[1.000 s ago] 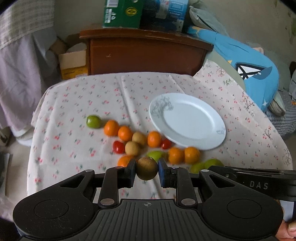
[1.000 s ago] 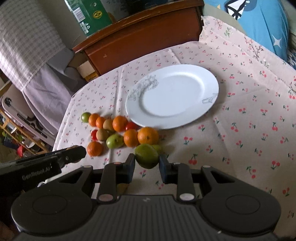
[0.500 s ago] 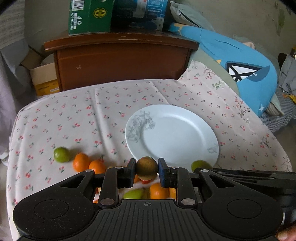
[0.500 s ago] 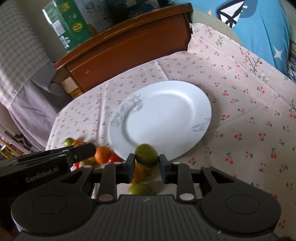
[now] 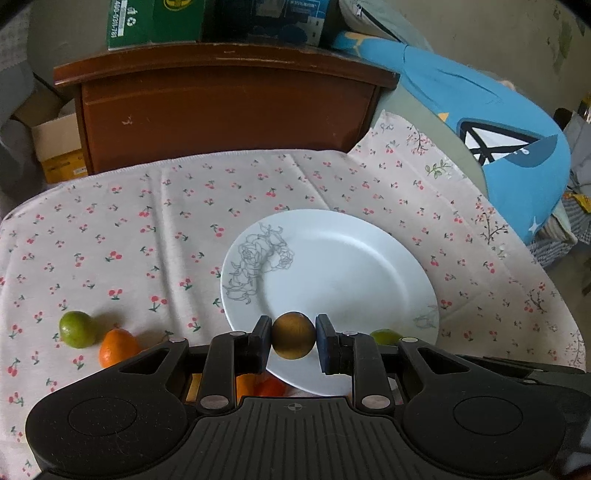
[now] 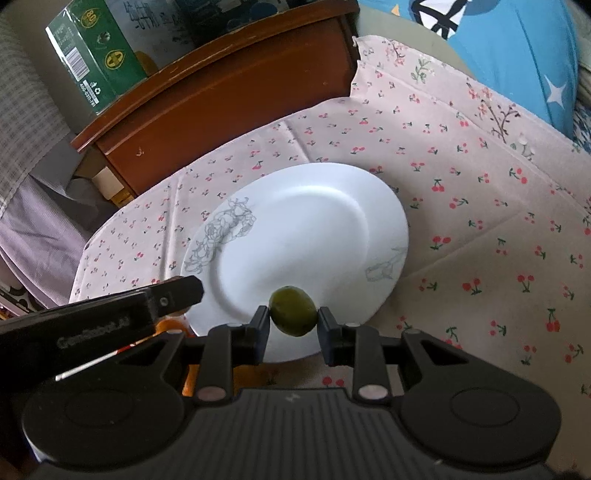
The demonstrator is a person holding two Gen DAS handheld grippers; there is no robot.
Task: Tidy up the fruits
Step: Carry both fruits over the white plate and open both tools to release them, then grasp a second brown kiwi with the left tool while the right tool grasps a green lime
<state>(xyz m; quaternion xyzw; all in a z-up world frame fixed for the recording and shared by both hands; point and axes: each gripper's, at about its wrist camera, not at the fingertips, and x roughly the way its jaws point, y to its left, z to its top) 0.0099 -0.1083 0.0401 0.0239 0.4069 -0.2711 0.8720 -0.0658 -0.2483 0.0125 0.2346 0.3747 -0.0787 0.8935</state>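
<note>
My left gripper [image 5: 293, 341] is shut on a round brown fruit [image 5: 293, 335], held over the near rim of the white plate [image 5: 343, 273]. In the right wrist view my right gripper [image 6: 293, 317] is shut on a green lime [image 6: 293, 311], also above the plate [image 6: 303, 229] near its front edge. The left gripper's black body [image 6: 110, 317] reaches in from the left there. On the cloth to the left lie a green lime [image 5: 77, 329] and an orange [image 5: 117, 348]. More oranges [image 5: 258, 386] peek out under the left gripper, mostly hidden.
A cherry-print cloth [image 5: 129, 229] covers the table. Behind it stands a brown wooden cabinet [image 5: 221, 107] with a green box [image 5: 155, 22] on top. A blue plush cushion [image 5: 498, 140] lies at the right. Another lime [image 5: 386, 336] shows just beyond the left gripper.
Both grippers have moved forward over the plate, each still holding its fruit. The row of fruits has slid down behind the grippers and is now mostly hidden.
</note>
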